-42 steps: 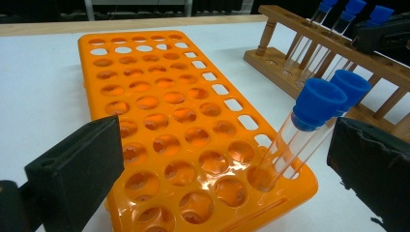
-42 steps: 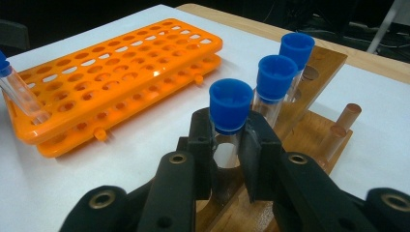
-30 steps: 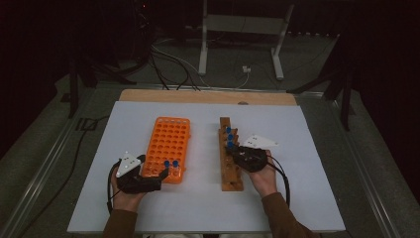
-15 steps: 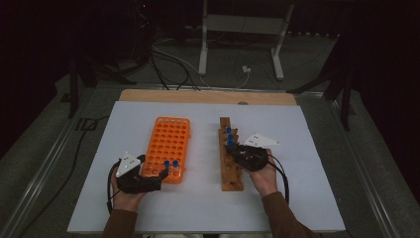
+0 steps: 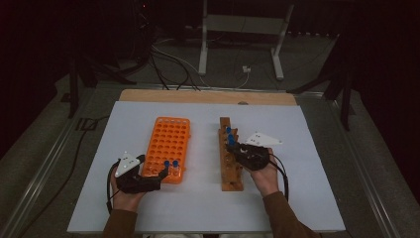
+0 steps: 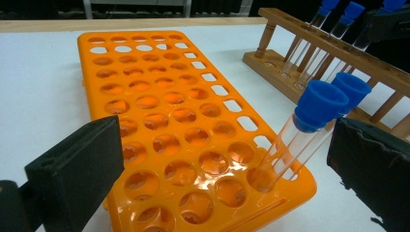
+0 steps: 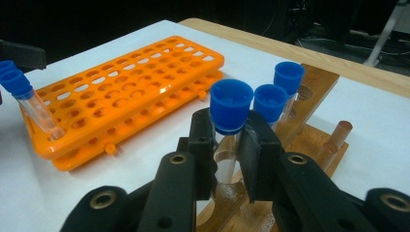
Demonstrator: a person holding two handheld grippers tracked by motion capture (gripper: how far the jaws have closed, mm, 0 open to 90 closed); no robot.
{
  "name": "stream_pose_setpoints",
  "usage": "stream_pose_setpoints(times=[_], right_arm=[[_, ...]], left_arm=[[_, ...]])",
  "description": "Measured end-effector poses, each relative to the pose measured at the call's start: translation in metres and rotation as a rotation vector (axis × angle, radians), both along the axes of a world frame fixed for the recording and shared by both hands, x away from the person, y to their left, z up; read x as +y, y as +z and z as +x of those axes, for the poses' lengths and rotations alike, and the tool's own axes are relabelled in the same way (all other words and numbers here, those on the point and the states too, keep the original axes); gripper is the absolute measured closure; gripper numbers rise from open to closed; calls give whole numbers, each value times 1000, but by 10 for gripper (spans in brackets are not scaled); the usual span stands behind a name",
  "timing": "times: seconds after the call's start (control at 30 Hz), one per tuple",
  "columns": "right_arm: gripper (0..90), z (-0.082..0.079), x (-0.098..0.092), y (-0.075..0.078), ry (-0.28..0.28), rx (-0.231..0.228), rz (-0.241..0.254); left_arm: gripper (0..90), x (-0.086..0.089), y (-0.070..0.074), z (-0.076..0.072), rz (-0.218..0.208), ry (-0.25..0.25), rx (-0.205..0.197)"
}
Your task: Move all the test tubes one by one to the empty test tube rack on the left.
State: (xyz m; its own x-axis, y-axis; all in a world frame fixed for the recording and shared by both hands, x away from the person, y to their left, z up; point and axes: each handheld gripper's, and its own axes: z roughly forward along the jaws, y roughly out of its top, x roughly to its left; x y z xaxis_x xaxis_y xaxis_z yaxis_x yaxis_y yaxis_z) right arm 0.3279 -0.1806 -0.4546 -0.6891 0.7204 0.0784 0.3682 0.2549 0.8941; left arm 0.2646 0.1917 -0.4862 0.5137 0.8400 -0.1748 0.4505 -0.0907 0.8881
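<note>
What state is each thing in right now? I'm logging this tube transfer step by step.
Right gripper: shut on a blue-capped tube standing in the wooden rack.
Left gripper: open, at the orange rack's near corner.
Orange rack: flat on the table, two capped tubes leaning in its corner holes.
Wooden rack: two more capped tubes upright.

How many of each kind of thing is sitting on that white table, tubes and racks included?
Blue-capped tubes: 5 (2 in the orange rack, e.g.; 3 at the wooden rack, e.g.)
Orange rack: 1
Wooden rack: 1
Total: 7
</note>
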Motion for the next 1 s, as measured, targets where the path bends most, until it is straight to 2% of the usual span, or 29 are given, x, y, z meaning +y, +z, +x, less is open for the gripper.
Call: stream_pose_setpoints(times=[1.0], right_arm=[[768, -2, -2, 14, 1, -17, 2]], left_arm=[[6, -1, -1, 0, 3, -4, 0]])
